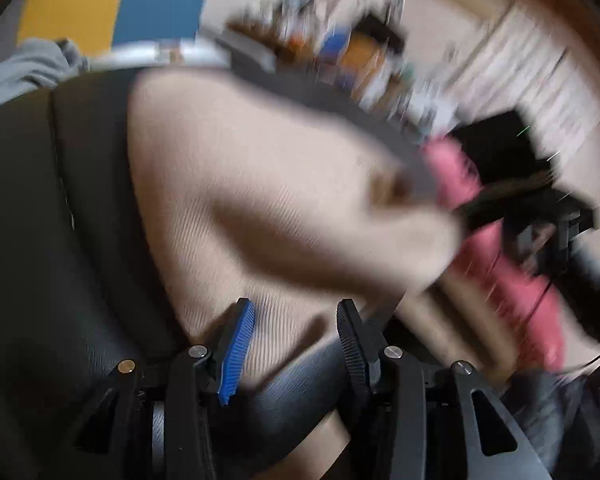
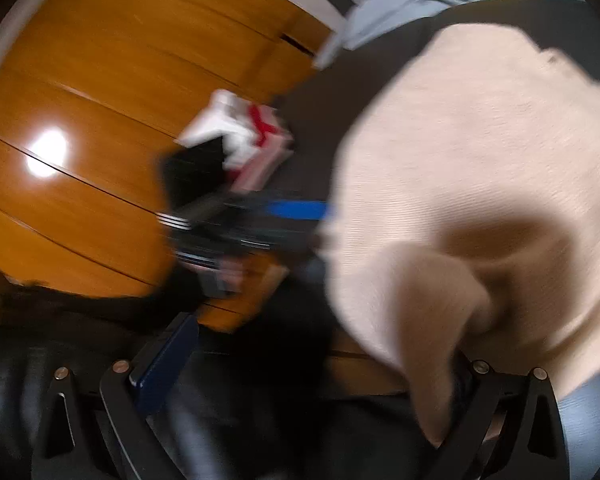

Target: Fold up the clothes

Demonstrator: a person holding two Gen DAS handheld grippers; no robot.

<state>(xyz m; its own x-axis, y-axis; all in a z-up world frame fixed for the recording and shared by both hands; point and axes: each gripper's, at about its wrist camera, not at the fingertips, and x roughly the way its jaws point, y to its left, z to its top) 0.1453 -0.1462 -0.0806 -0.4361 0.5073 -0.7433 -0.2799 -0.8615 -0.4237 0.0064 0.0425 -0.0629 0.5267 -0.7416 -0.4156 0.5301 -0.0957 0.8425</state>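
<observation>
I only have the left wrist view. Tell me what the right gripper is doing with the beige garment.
Observer: The right gripper stands open. A fold of the beige garment drapes over one finger and hides it.
Operator: Say what lies beyond the black cushion on that side.
Observer: A wood floor, with a white and red item on it. Blur hides what the item is.
Operator: Report how my left gripper looks from there.
Observer: The left gripper sits at the garment's edge, its blue pad toward the cloth. Blur hides whether it touches.
</observation>
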